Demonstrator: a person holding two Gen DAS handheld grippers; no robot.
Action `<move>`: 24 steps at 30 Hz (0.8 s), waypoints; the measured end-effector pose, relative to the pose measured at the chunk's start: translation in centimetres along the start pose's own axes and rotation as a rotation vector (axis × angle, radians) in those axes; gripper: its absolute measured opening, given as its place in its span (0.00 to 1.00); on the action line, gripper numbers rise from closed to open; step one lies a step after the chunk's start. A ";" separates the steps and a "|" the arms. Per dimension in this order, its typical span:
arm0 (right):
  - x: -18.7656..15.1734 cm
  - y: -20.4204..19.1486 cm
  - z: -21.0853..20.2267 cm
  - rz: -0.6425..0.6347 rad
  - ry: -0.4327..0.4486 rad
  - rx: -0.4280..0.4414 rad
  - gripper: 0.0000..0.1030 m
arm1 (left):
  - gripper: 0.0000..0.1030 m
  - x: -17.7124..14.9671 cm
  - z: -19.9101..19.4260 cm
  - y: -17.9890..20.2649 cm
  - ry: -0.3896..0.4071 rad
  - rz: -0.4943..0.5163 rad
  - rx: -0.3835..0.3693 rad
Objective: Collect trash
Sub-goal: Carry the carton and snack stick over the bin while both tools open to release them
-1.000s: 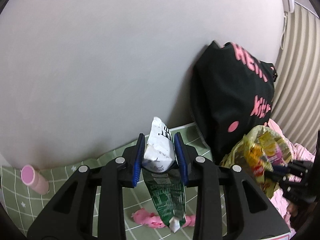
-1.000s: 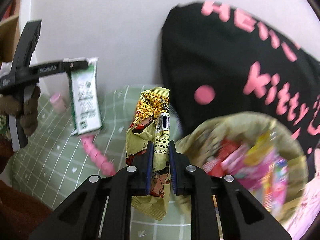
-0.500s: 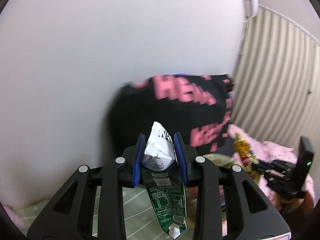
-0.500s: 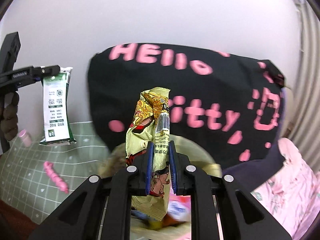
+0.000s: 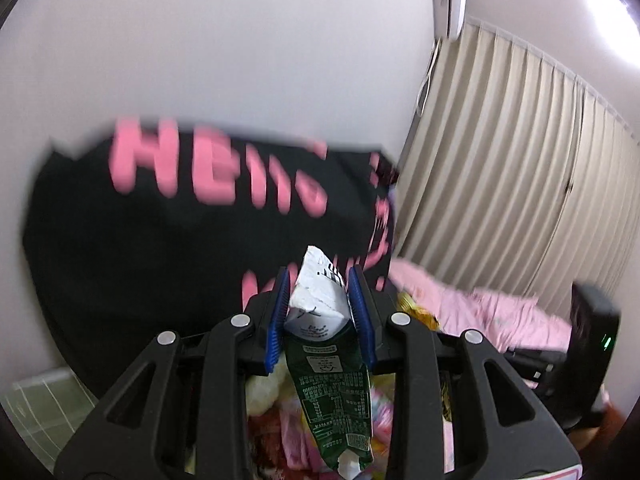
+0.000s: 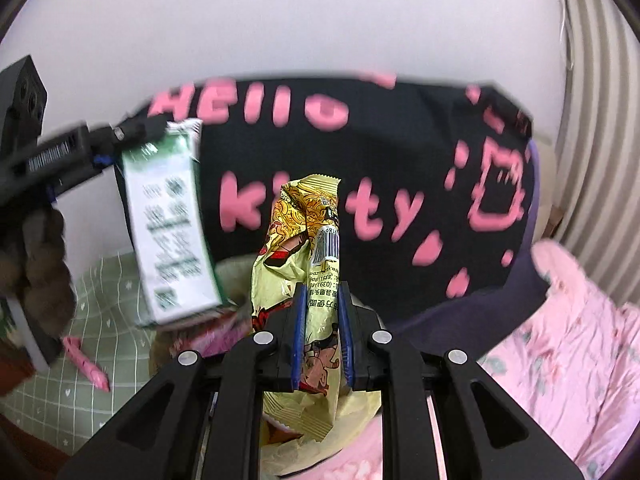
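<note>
Here the left hand-held gripper [image 5: 320,312] is clamped on a green and white wrapper [image 5: 332,380], its blue pads pressing the crumpled white top while the green printed part hangs down over a heap of colourful wrappers [image 5: 280,432] below. The right hand-held gripper [image 6: 322,336] is closed narrowly on a yellow snack wrapper [image 6: 304,248], which stands up between the pads with its barcode showing. In the right wrist view the left hand-held gripper reaches in from the left edge, gripped by a hand in a brown glove [image 6: 44,264], with its wrapper dangling. Behind both stands a black bag [image 6: 380,184] with pink lettering, against the wall. A pink wrapper [image 6: 86,364] lies on the green checked cloth [image 6: 100,292] at lower left; pink bedding [image 6: 572,344] lies to the right.
</note>
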State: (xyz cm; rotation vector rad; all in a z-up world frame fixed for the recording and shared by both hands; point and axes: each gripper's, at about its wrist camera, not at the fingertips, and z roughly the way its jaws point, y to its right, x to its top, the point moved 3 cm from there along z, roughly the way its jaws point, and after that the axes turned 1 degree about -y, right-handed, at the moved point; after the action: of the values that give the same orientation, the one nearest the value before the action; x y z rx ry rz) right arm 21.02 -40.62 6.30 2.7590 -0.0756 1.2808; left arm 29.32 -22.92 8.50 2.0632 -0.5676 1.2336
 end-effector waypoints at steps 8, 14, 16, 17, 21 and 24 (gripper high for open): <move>-3.1 -2.4 5.9 -0.095 -0.154 0.029 0.15 | 0.28 -5.8 4.0 -1.4 -0.206 0.042 0.066; -3.4 -2.5 7.5 -0.106 -0.181 0.031 0.15 | 0.28 -6.9 4.8 -2.6 -0.272 0.041 0.069; -3.3 -2.2 7.5 -0.096 -0.180 0.028 0.15 | 0.28 -7.0 4.9 -2.8 -0.279 0.037 0.063; -3.2 -2.0 7.5 -0.090 -0.178 0.024 0.15 | 0.28 -6.9 5.0 -2.7 -0.283 0.037 0.058; -3.2 -1.4 7.0 -0.062 -0.169 0.001 0.15 | 0.28 -6.9 6.2 -2.5 -0.303 0.038 0.028; -3.5 -1.1 6.5 -0.042 -0.167 -0.023 0.15 | 0.28 -7.2 6.8 -1.9 -0.339 0.051 -0.005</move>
State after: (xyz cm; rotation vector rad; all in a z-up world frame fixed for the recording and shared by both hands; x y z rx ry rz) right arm 23.83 -40.21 -0.64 2.8259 -0.0450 1.0316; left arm 31.35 -26.32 -0.79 2.2817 -0.7803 0.9108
